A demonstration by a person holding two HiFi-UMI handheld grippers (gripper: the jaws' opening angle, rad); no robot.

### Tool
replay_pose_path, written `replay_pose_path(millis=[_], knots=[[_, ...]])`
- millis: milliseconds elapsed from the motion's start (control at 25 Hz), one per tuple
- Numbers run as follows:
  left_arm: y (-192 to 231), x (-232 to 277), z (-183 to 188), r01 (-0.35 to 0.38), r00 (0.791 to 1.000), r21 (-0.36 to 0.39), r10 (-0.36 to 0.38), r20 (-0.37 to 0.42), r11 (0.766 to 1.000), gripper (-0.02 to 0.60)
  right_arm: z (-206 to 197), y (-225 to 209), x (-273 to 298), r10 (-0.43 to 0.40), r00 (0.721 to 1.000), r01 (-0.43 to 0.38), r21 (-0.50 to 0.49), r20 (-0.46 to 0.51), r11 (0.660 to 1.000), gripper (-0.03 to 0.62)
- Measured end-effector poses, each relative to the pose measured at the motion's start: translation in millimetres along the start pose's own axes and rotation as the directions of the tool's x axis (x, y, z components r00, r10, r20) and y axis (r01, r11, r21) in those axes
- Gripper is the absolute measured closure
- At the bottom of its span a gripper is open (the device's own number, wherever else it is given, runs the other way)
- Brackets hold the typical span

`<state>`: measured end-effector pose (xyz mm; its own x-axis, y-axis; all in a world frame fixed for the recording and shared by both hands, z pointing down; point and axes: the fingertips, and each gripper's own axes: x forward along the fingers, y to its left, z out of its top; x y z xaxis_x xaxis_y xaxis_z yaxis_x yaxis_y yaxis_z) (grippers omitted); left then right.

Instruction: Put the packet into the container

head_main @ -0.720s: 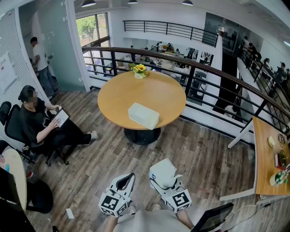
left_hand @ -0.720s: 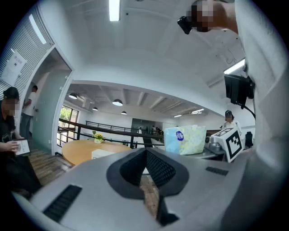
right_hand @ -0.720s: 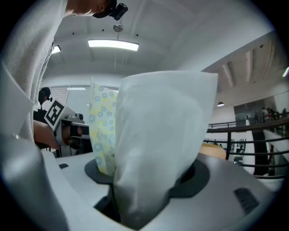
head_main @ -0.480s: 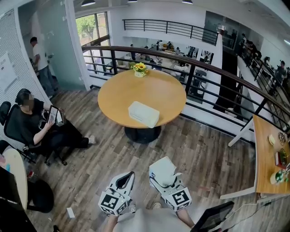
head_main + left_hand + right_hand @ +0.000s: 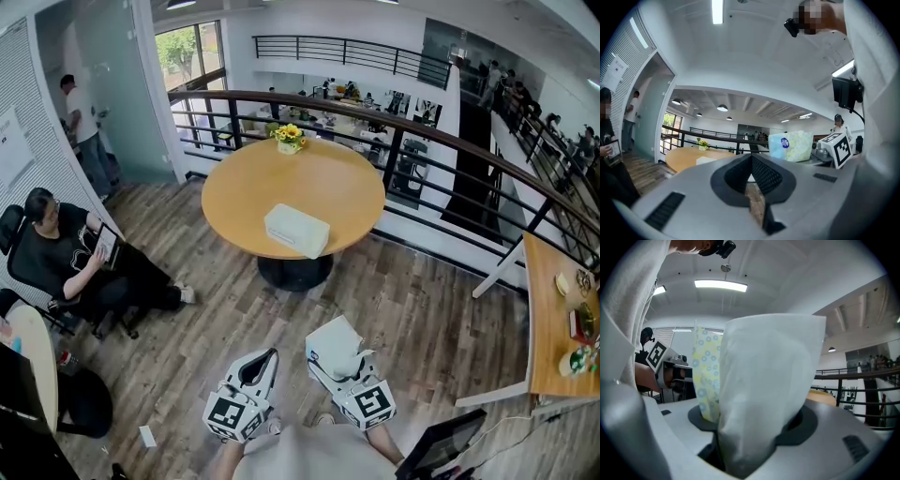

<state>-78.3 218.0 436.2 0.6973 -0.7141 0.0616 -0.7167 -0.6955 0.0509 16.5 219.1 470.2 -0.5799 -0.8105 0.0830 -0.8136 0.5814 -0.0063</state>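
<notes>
The packet (image 5: 333, 345), soft white plastic with a yellow-and-blue patterned side, is in my right gripper (image 5: 339, 364), which is shut on it low in the head view. In the right gripper view the packet (image 5: 764, 390) fills the space between the jaws and hides the fingertips. My left gripper (image 5: 256, 373) is beside it on the left, shut with nothing in it; its dark pads meet at the tip (image 5: 751, 159). The container (image 5: 296, 230), a white rectangular box, lies on the round wooden table (image 5: 244, 197) some way ahead of both grippers.
A yellow flower pot (image 5: 288, 141) stands at the table's far edge. A curved black railing (image 5: 422, 155) runs behind the table. A person sits on a chair (image 5: 66, 262) at the left. Another table (image 5: 548, 319) stands at the right. Wooden floor lies between me and the round table.
Both grippers keep their places low in the view, the packet still held. The table sits slightly higher in the picture. The seated person has lifted a tablet.
</notes>
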Motion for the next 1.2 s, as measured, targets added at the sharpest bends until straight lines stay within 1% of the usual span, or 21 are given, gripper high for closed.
replay_pose_path(millis=[240,360,440,560,760,1200], knots=[[-7,0,2,-0.004,1.000,-0.003,0.004,0.000,1.000,0.577,3,-2,-5,0.009,1.000,-0.009,-0.002,0.000,1.000,0.270],[-9,0,0,-0.007,1.000,-0.009,0.007,-0.003,1.000,0.577,5,-1,-8,0.033,0.999,-0.033,0.038,0.014,0.999,0.270],[-10,0,-3,-0.006,1.000,-0.011,0.005,-0.008,1.000,0.577,4,-2,-11,0.035,0.999,-0.036,0.058,0.020,0.998,0.270],[-12,2,-3,-0.011,1.000,-0.013,0.011,-0.010,1.000,0.577,1,-6,-14,0.022,1.000,-0.023,0.051,0.008,0.998,0.270],[-20,8,-4,-0.020,1.000,-0.009,0.020,-0.016,1.000,0.577,-3,-15,-20,0.025,1.000,-0.025,0.039,0.002,0.999,0.270],[-56,27,-9,-0.054,0.998,-0.007,0.054,-0.023,0.999,0.577,-12,-42,-46,0.058,0.998,-0.059,0.045,0.007,0.997,0.269]])
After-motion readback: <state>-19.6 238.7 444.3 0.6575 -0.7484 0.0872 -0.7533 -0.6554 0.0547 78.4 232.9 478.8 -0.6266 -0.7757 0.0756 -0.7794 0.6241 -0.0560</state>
